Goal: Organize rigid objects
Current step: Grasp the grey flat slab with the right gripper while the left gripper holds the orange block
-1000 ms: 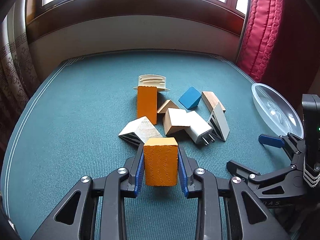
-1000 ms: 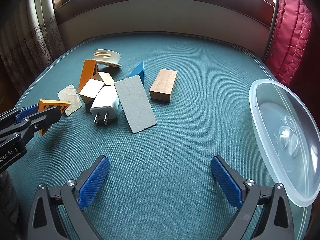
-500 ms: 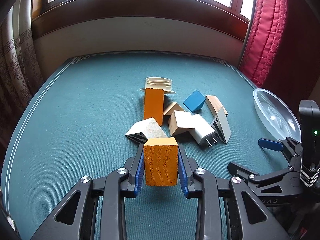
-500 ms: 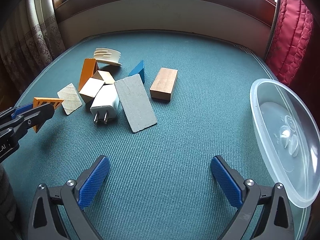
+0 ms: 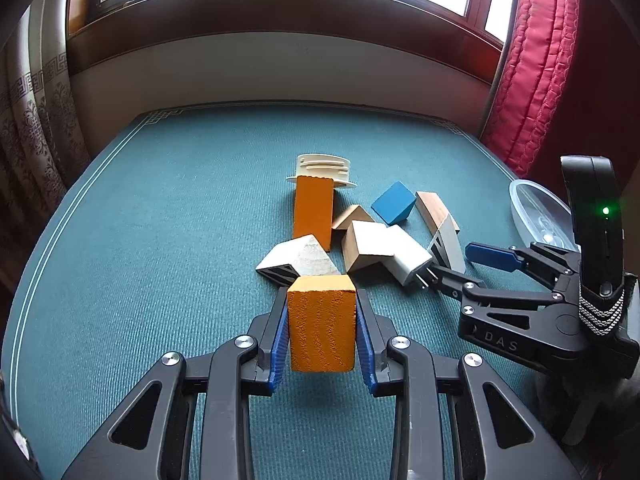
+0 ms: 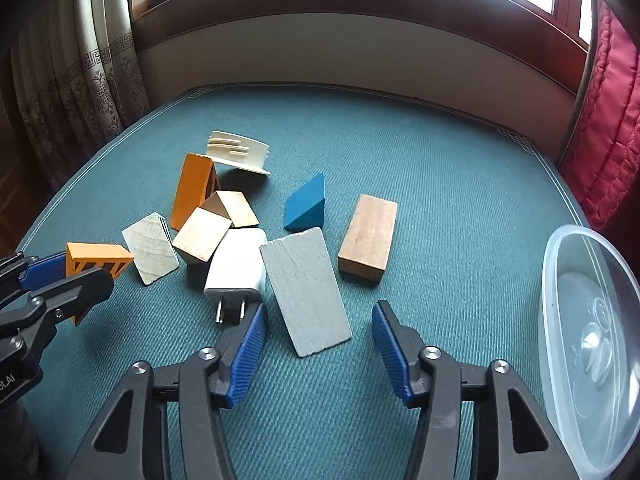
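The left gripper (image 5: 322, 332) is clamped on an orange block (image 5: 321, 322), its blue pads pressed flat to the block's two sides, and it holds the block clear of the green cloth table (image 5: 160, 240), just in front of the heap of pieces. The right gripper (image 6: 318, 340) has just been closing its jaws; they stand part open with nothing pinched between them, the pads apart, and the near end of a grey slab (image 6: 306, 290) lies on the cloth just ahead of the gap between them.

The heap sits in the middle of the table. A white plug adapter (image 6: 238, 266) lies with its two prongs toward the right gripper, touching the grey slab's left edge. Against its far side leans a pale wooden block (image 6: 202, 238), with a tan wedge (image 6: 232, 208) behind that and a tall orange wedge (image 6: 192, 192) further left. A whitish grey wedge (image 6: 152, 252) lies at the left of the heap. A cream ribbed plastic piece (image 6: 238, 152) sits at the far end, touching the tall orange wedge. A blue wedge (image 6: 306, 204) stands apart to the right, and a brown wooden brick (image 6: 368, 236) lies beyond it, clear of the rest. A clear plastic bowl (image 6: 560, 280) rests near the table's right edge, well apart from the heap
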### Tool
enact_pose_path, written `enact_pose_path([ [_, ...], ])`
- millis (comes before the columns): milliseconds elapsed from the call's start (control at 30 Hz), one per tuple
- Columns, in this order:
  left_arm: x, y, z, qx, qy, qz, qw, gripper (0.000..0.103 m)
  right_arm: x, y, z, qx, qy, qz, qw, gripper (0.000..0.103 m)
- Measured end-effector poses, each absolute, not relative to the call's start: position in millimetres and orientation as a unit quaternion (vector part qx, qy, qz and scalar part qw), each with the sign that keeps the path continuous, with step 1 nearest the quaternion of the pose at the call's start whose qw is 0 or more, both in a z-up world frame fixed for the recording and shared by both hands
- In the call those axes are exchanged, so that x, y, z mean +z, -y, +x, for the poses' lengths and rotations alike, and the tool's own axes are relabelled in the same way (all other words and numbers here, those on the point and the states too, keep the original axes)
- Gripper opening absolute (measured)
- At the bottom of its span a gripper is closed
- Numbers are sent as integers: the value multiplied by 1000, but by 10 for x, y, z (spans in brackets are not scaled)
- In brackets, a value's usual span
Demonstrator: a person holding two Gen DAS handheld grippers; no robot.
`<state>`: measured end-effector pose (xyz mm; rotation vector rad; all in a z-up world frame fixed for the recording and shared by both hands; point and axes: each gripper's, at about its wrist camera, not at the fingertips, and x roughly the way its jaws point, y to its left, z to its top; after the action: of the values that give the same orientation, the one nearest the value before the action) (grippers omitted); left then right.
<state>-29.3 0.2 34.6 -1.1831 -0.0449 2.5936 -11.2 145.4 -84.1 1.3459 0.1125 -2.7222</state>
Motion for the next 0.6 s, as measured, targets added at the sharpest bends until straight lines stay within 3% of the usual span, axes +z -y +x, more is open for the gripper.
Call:
enact_pose_path([
  [200,340,-7,-287,900,15,-412,145,31,-834,-1444,-193,-894,-29,443,62,36],
  [600,299,1,-326,897,14,-417,144,31,-705,-1499,-24,-913,-13,403,67,35],
])
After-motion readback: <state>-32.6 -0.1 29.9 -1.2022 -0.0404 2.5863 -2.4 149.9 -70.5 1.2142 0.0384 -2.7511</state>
